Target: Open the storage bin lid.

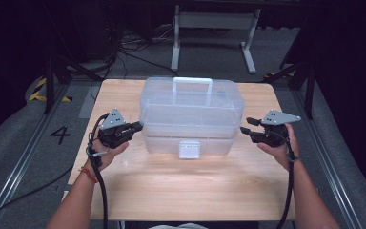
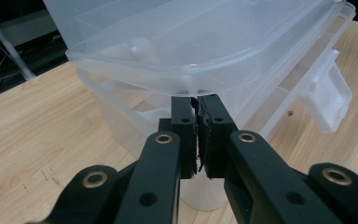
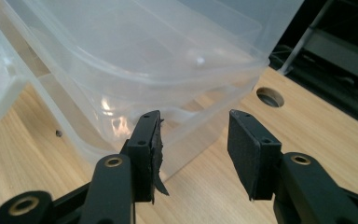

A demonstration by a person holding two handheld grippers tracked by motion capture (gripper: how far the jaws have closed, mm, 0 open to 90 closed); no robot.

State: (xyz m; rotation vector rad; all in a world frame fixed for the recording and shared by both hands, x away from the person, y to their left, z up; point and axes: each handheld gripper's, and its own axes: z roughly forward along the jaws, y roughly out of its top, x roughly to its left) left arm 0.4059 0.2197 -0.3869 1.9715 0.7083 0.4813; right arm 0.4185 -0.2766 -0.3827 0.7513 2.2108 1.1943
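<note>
A clear plastic storage box (image 1: 190,109) with a top handle (image 1: 192,82) and a front latch (image 1: 189,149) stands on the wooden table (image 1: 190,186). My left gripper (image 1: 139,126) is at the box's left end. In the left gripper view its jaws (image 2: 198,100) are pressed together, tips just under the lid's rim (image 2: 191,70); I cannot tell whether any plastic is pinched between them. My right gripper (image 1: 246,125) is level with the box's right end. Its jaws (image 3: 193,119) stand apart, close to the box wall (image 3: 135,51), with nothing between the pads.
The box takes up the table's far half, and bare wood lies in front of it. A round hole (image 3: 270,96) sits in the tabletop near the box's right end. A white table frame (image 1: 214,28) and cables lie on the floor behind, and a "4" (image 1: 60,134) is marked at left.
</note>
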